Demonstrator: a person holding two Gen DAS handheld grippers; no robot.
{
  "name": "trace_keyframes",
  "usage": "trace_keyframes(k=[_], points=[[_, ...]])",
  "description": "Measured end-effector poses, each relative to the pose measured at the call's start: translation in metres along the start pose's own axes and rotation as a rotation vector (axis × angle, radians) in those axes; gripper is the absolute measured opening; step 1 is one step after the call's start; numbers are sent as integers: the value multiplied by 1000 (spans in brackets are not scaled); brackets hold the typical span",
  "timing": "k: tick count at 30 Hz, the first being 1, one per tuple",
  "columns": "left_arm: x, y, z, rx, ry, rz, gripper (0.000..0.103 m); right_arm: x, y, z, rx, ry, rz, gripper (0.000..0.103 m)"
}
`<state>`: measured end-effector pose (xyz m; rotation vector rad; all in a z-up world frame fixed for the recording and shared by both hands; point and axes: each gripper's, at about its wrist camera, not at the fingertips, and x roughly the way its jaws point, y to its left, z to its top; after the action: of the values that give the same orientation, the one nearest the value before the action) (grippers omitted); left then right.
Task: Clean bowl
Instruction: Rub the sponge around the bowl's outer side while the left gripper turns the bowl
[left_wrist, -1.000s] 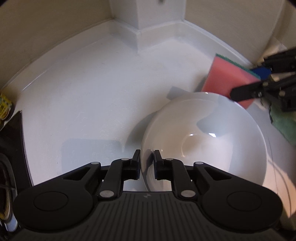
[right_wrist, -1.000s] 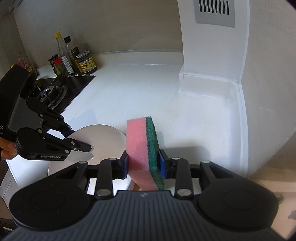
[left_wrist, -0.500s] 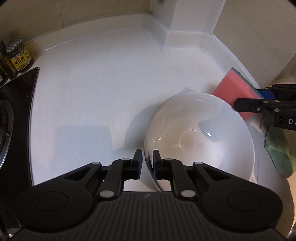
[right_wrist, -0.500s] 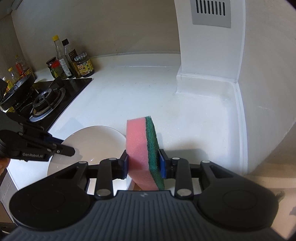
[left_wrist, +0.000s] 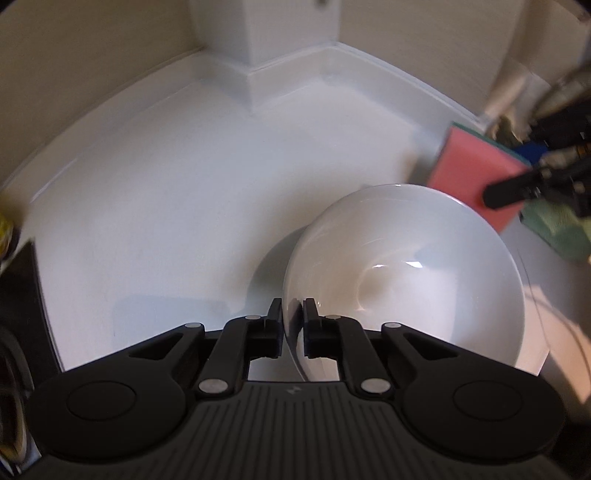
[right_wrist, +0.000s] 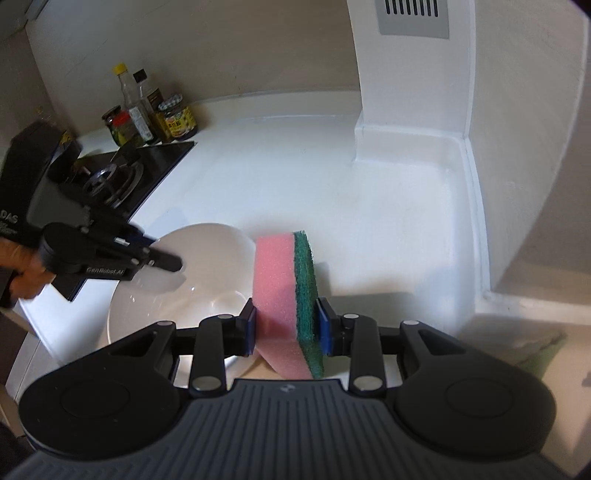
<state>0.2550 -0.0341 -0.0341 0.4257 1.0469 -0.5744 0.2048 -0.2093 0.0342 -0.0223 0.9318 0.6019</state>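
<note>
A white bowl (left_wrist: 406, 266) rests tilted on the white counter (left_wrist: 184, 206). Its near rim stands between the pads of my left gripper (left_wrist: 292, 321). The pads still press on the rim while the jaws are opening a little. In the right wrist view that left gripper (right_wrist: 173, 263) reaches over the bowl (right_wrist: 177, 295) from the left. My right gripper (right_wrist: 286, 325) is shut on a pink sponge with a green scouring side (right_wrist: 277, 288), held upright just beside the bowl's right edge. The left wrist view shows the sponge (left_wrist: 469, 173) behind the bowl's far rim.
A gas stove (right_wrist: 110, 177) and sauce bottles and jars (right_wrist: 147, 110) stand at the far left. A green cloth (left_wrist: 557, 229) lies right of the bowl. A white wall column (left_wrist: 291, 37) juts into the counter's back corner. A person's hand (right_wrist: 26, 266) holds the left gripper.
The left jaws narrowed onto the bowl's rim. The left wrist rolled one way and back, and the bowl now tilts more steeply. The sponge stayed in place.
</note>
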Motion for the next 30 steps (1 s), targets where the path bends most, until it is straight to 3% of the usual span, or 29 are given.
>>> trace_keyframes(k=[5, 9, 14, 21, 26, 30], points=[[4, -6, 9, 57, 6, 26, 12, 15, 1, 19, -35, -3, -13, 28], [-4, 7, 2, -93, -24, 10, 12, 25, 10, 27, -81, 3, -43, 28], [-21, 18, -17, -300, -67, 6, 12, 22, 4, 21, -41, -22, -22, 28], [-21, 10, -37, -435, -25, 18, 12, 20, 1, 15, -8, -52, -20, 28], [-18, 1, -34, -390, -10, 52, 6, 16, -2, 11, 9, -47, -13, 28], [-16, 9, -27, -296, -13, 17, 5, 5, 1, 2, -46, -3, 6, 28]])
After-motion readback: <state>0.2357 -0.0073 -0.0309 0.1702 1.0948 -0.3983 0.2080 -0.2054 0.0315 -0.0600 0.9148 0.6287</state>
